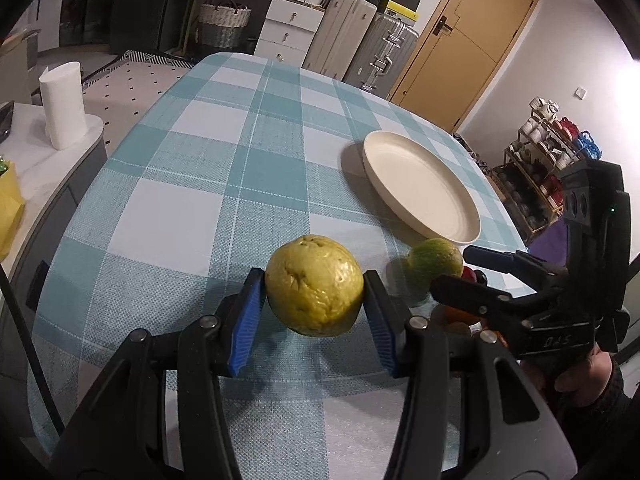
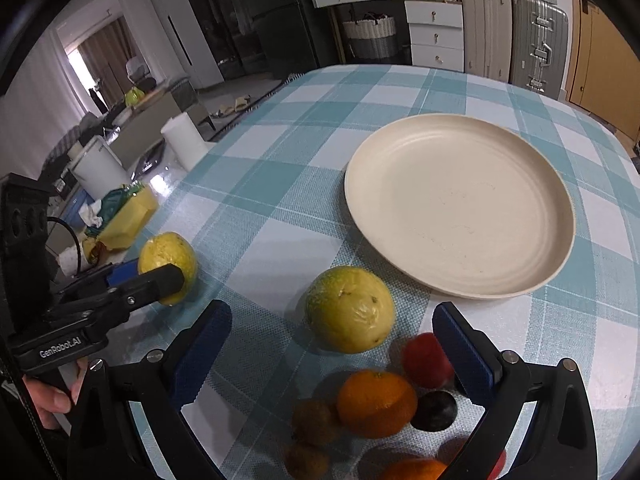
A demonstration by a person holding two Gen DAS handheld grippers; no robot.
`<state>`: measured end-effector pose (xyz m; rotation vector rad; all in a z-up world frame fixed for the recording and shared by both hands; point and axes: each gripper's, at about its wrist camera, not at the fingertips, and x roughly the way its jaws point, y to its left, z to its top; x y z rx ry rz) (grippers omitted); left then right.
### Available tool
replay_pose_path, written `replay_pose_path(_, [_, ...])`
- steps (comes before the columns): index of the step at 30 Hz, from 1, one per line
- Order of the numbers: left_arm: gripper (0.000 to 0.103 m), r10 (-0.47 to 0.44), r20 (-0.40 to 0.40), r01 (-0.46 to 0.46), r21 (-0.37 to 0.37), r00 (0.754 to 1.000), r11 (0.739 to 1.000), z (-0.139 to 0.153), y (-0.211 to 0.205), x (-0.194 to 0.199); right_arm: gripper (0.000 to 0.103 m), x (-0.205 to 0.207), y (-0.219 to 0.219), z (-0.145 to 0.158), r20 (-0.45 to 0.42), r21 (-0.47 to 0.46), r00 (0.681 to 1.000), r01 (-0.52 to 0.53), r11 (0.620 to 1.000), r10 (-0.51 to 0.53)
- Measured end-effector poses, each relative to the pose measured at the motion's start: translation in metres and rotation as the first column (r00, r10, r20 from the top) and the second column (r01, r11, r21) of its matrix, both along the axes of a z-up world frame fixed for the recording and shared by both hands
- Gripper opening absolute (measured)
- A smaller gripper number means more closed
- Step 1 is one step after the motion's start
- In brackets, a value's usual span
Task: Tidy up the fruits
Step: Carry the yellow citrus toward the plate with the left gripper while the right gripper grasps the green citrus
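Note:
My left gripper (image 1: 314, 312) is shut on a wrinkled yellow guava (image 1: 315, 285) just above the checked tablecloth; the same gripper (image 2: 150, 276) and guava (image 2: 168, 256) show at the left of the right wrist view. My right gripper (image 2: 332, 350) is open and empty, over a pile of fruit: a second yellow-green guava (image 2: 350, 309), an orange (image 2: 376, 402), a red fruit (image 2: 426, 360), a dark plum (image 2: 434, 410) and brownish fruits (image 2: 312, 422). An empty cream plate (image 2: 460, 204) lies beyond; it also shows in the left wrist view (image 1: 420, 186). The right gripper (image 1: 460, 270) sits right of the green guava (image 1: 434, 262).
The table has a teal and white checked cloth (image 1: 240, 160). A paper towel roll (image 1: 64, 106) stands on a side counter at the left, with a yellow box (image 2: 128, 216). Suitcases (image 1: 360, 40), white drawers (image 1: 288, 20) and a wooden door (image 1: 472, 40) lie behind the table.

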<state>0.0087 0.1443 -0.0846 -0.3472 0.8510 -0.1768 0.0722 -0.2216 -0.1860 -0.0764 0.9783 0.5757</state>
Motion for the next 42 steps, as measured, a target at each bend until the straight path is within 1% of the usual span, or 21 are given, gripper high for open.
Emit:
replay_pose_path(6, [0.047,0.007,-0.006,-0.007,-0.011,1.0,1.0,-0.004,0.005,0.005,0.103,0.002,0.01,-0.002,0.004,-0.035,1.0,-0.009,0.999,0.01])
replay_pose_path(8, [0.047,0.008,-0.012,-0.008,-0.015,1.0,1.0,-0.006,0.007,0.004,0.101,0.003,0.013,-0.004,-0.008,-0.053,1.0,-0.011,0.999,0.01])
replay_pose_path(10, [0.047,0.01,-0.016,-0.011,-0.017,1.0,1.0,-0.008,0.009,0.004,0.086,0.006,0.016,-0.007,-0.026,-0.068,1.0,-0.013,0.998,0.012])
replay_pose_path(11, [0.047,0.012,-0.018,-0.012,-0.018,1.0,1.0,-0.008,0.01,0.004,0.082,0.007,0.017,-0.008,-0.032,-0.074,0.999,-0.011,0.997,0.009])
replay_pose_path(13, [0.047,0.016,-0.021,-0.016,-0.023,1.0,1.0,-0.009,0.011,0.006,0.082,0.009,0.018,-0.011,-0.044,-0.085,0.999,-0.006,0.996,0.002])
replay_pose_path(17, [0.047,0.02,-0.025,-0.02,-0.03,0.999,0.999,-0.011,0.013,0.007,0.073,0.011,0.017,-0.015,-0.062,-0.08,0.998,-0.003,0.997,-0.002])
replay_pose_path(18, [0.047,0.018,-0.028,-0.019,-0.032,0.999,0.999,-0.012,0.013,0.007,0.067,0.011,0.017,-0.016,-0.072,-0.073,0.997,-0.005,0.997,-0.001])
replay_pose_path(19, [0.047,0.016,-0.03,-0.017,-0.034,0.999,0.999,-0.013,0.012,0.007,0.056,0.012,0.017,-0.018,-0.082,-0.07,0.997,-0.003,0.998,-0.003])
replay_pose_path(20, [0.047,0.013,-0.031,-0.014,-0.035,0.999,0.999,-0.013,0.012,0.007,0.05,0.013,0.016,-0.02,-0.091,-0.07,0.996,0.002,0.998,-0.008])
replay_pose_path(30, [0.047,0.009,-0.032,-0.01,-0.024,0.999,1.0,-0.011,0.009,0.008,0.049,0.01,0.011,-0.02,-0.072,-0.033,0.997,0.016,0.999,-0.018])
replay_pose_path(35, [0.047,0.001,-0.032,-0.001,-0.012,0.999,1.0,-0.009,0.007,0.01,0.049,0.009,0.003,-0.013,-0.057,0.006,0.998,0.028,1.0,-0.028])
replay_pose_path(42, [0.047,-0.011,-0.022,0.011,0.009,1.0,1.0,0.0,-0.003,0.014,0.049,0.005,-0.007,0.006,-0.012,0.077,0.999,0.032,0.997,-0.031])
